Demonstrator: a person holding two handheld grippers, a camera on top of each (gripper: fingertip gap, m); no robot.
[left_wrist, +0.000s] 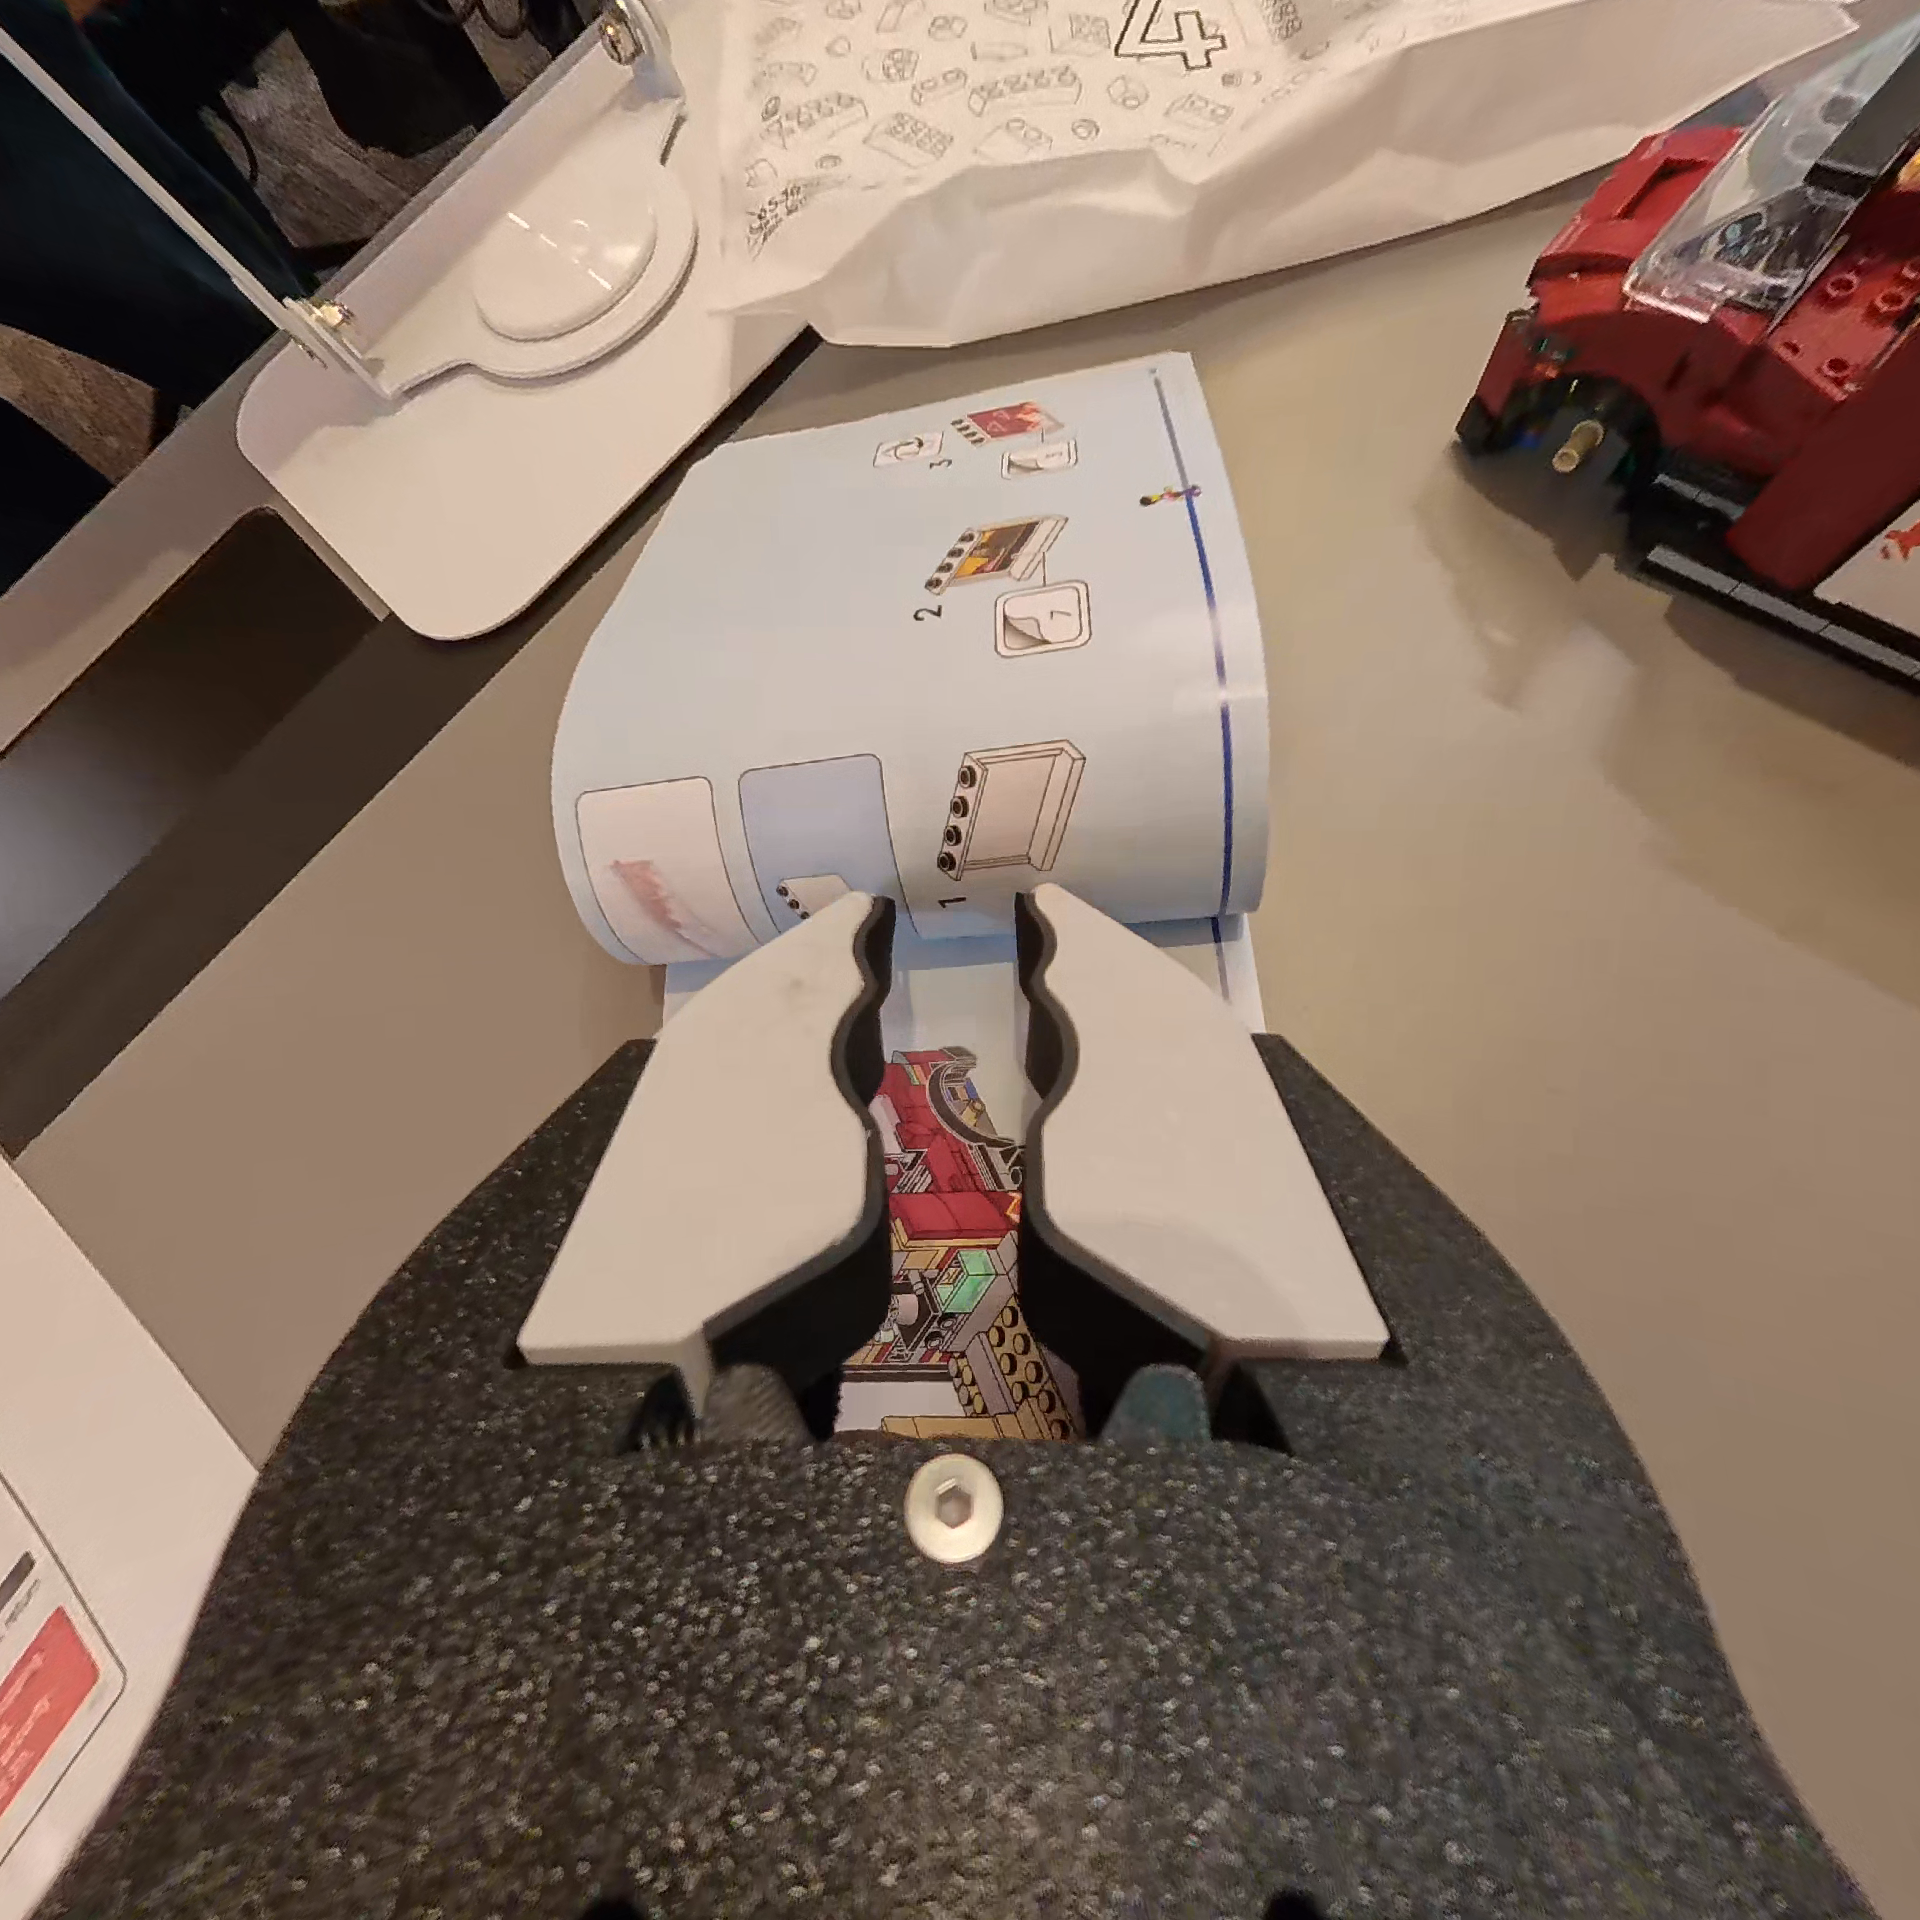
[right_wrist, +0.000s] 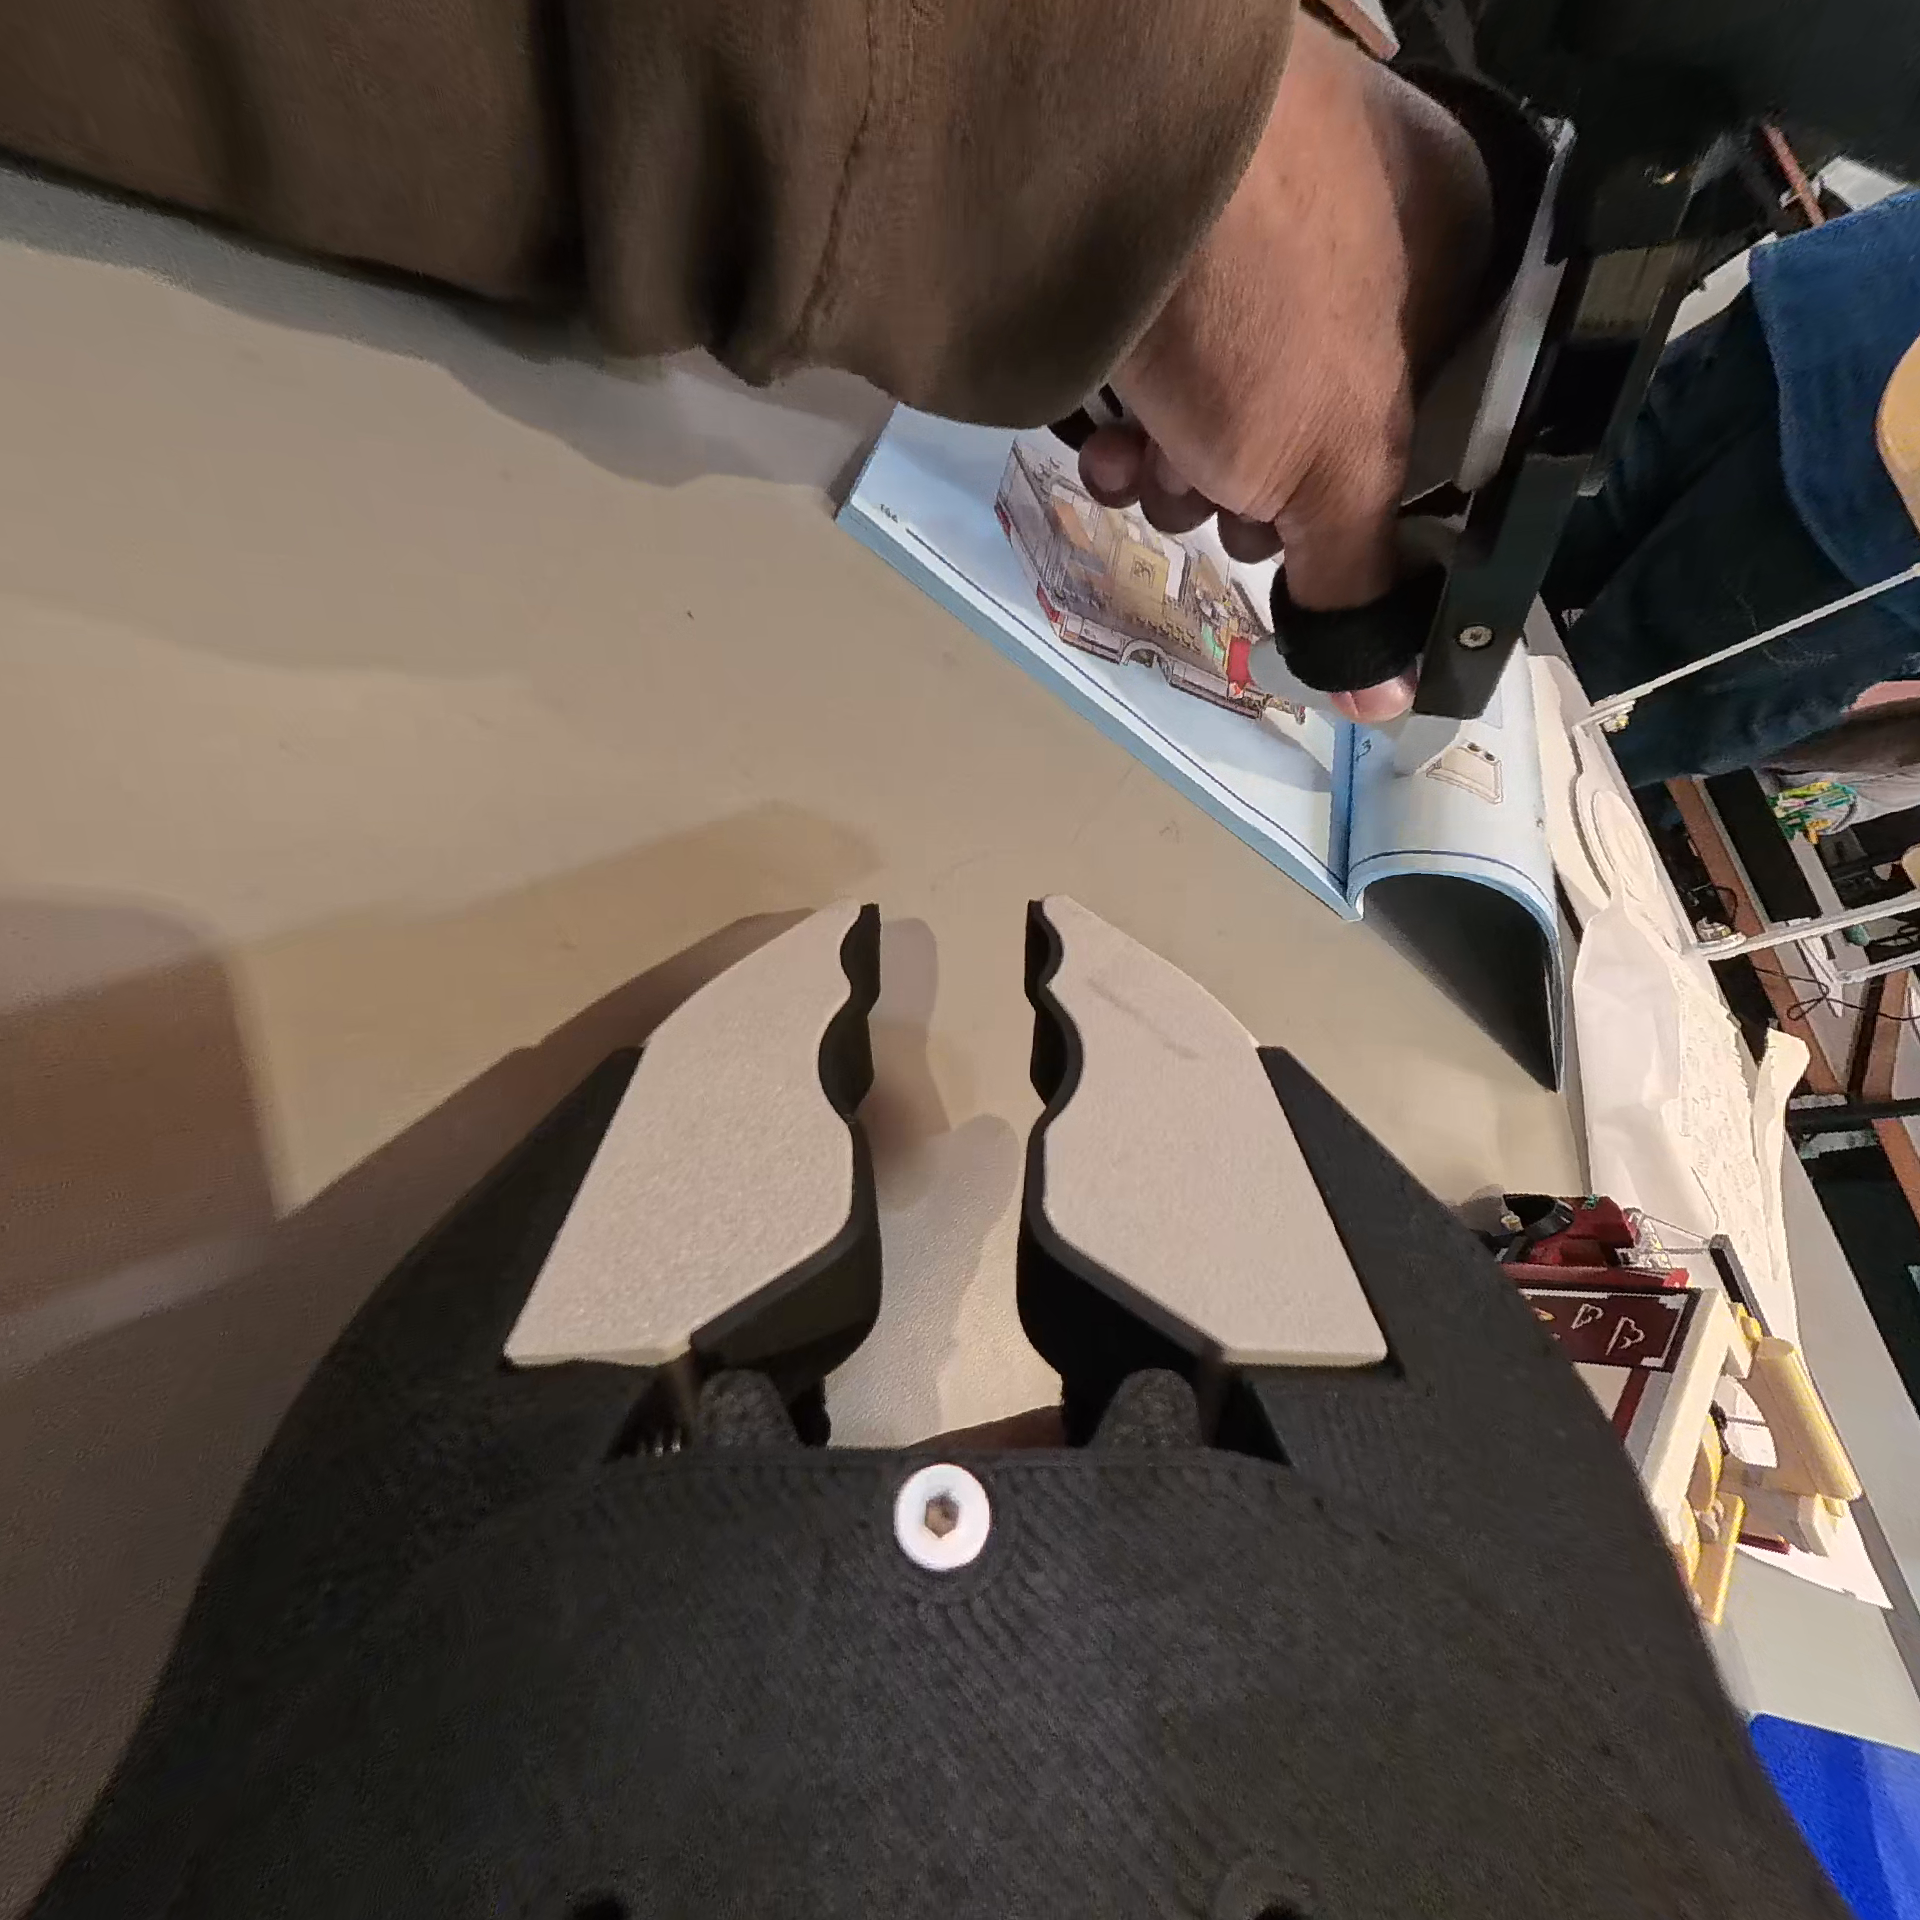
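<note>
Left gripper (left_wrist: 954, 904) hangs at frame centre over the open instruction booklet (left_wrist: 914, 644), jaws spread, tips right at a curled-up page, nothing pinched. Right gripper (right_wrist: 953, 914) sits mid-frame above bare beige table (right_wrist: 416, 675), jaws apart and bare. Red brick model (left_wrist: 1714, 343) upper right, white paper bag (left_wrist: 1039, 156) along the top.

Step numerals on open instruction booklet (left_wrist: 914, 644); large numeral on white paper bag (left_wrist: 1195, 125); contents withheld.

smooth beige table (right_wrist: 416, 623), softly lit indoors.
</note>
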